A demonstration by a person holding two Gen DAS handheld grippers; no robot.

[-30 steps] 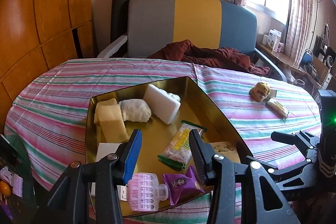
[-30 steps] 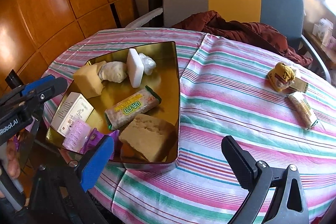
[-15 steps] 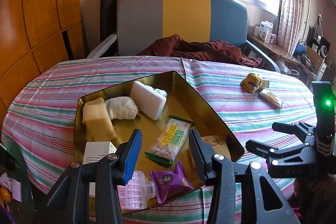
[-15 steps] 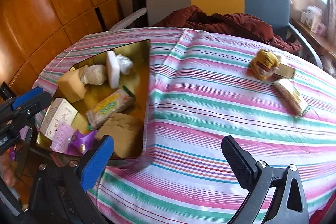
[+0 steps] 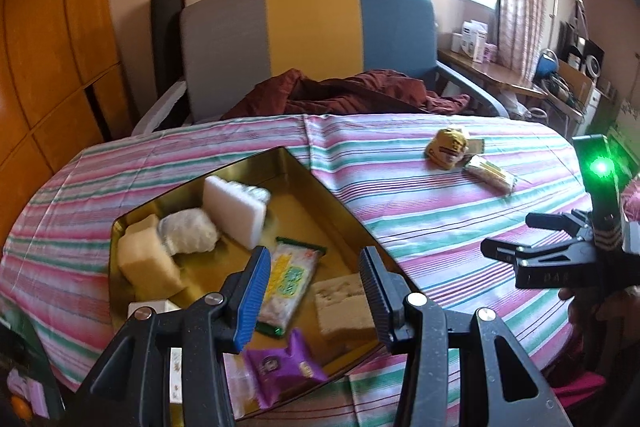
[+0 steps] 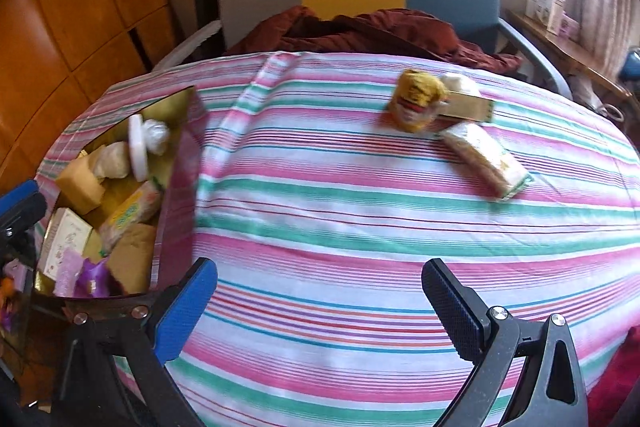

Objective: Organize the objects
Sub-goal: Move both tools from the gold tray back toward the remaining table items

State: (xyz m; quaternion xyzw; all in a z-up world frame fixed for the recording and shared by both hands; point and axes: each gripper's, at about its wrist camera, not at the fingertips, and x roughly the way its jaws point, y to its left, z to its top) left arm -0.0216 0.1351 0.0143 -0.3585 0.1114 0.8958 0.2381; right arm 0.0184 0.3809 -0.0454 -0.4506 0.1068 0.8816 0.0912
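Seven snacks fill the gold tray (image 5: 320,187) (white block (image 5: 234,211) upright).

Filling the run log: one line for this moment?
left gripper: open, over gold tray | right gripper: open, empty | yellow packet, wrapped bar: on tablecloth

Left gripper (image 5: 312,291) held over the gold tray (image 5: 340,205) on the striped tablecloth (image 5: 420,211)

Its jaws stand apart with nothing between them, above the tray's near half; inside the tray, a white sponge (image 5: 234,211) leans at the far end, a pale wrapped lump (image 5: 188,237) and a yellow block (image 5: 146,263) lie toward its left side, a green-edged cracker packet (image 5: 290,279) lies in the middle, a tan block (image 5: 344,307) sits toward its right wall, a purple packet (image 5: 284,367) lies at the near edge; well right of the tray, a yellow pouch (image 5: 446,149) and a wrapped bar (image 5: 490,179) rest on the cloth; the right gripper (image 5: 516,239) hovers right of the tray, jaws parted.
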